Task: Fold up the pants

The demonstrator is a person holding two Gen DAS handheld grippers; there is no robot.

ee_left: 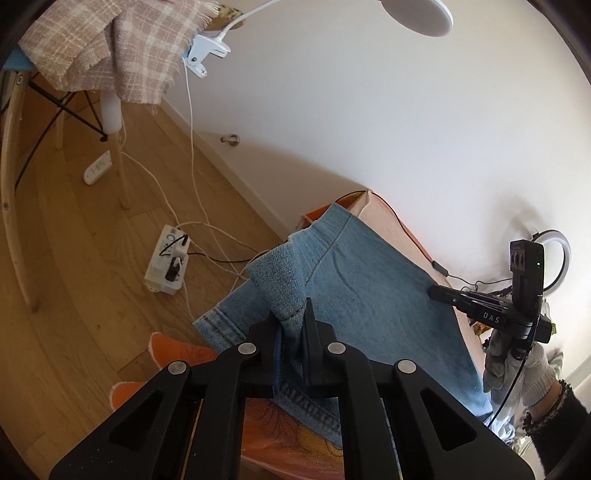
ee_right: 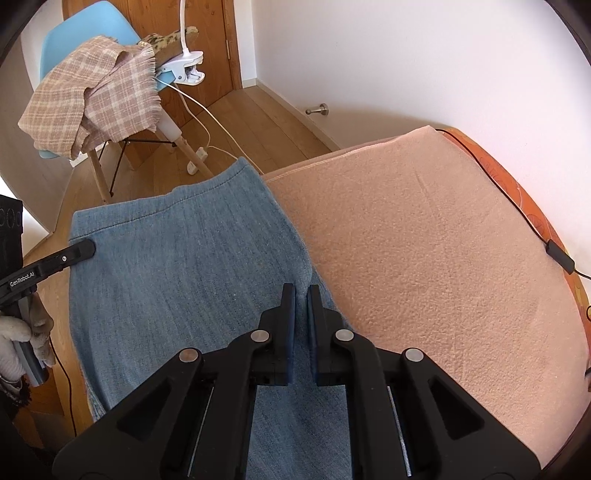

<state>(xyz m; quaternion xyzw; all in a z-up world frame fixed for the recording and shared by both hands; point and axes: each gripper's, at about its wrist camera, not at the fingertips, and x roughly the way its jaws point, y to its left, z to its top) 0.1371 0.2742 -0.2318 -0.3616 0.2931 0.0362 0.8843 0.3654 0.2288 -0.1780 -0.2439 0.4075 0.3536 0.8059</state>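
Note:
Blue denim pants (ee_left: 369, 295) lie folded on a peach blanket (ee_right: 424, 240) over a bed. My left gripper (ee_left: 293, 325) is shut on a bunched fold of the pants at their near left edge, lifting it. In the right wrist view the pants (ee_right: 184, 277) spread flat, and my right gripper (ee_right: 301, 295) is shut on their right edge where denim meets blanket. The right gripper also shows in the left wrist view (ee_left: 443, 293) at the pants' far right edge. The left gripper's finger (ee_right: 79, 251) shows at the pants' left edge.
A blue chair (ee_right: 85, 37) draped with a plaid cloth (ee_right: 92, 96) stands on the wood floor, with a clamp lamp (ee_left: 417, 14). A power strip (ee_left: 166, 266) and cables lie on the floor. A black cable (ee_right: 524, 221) runs along the bed's orange edge by the wall.

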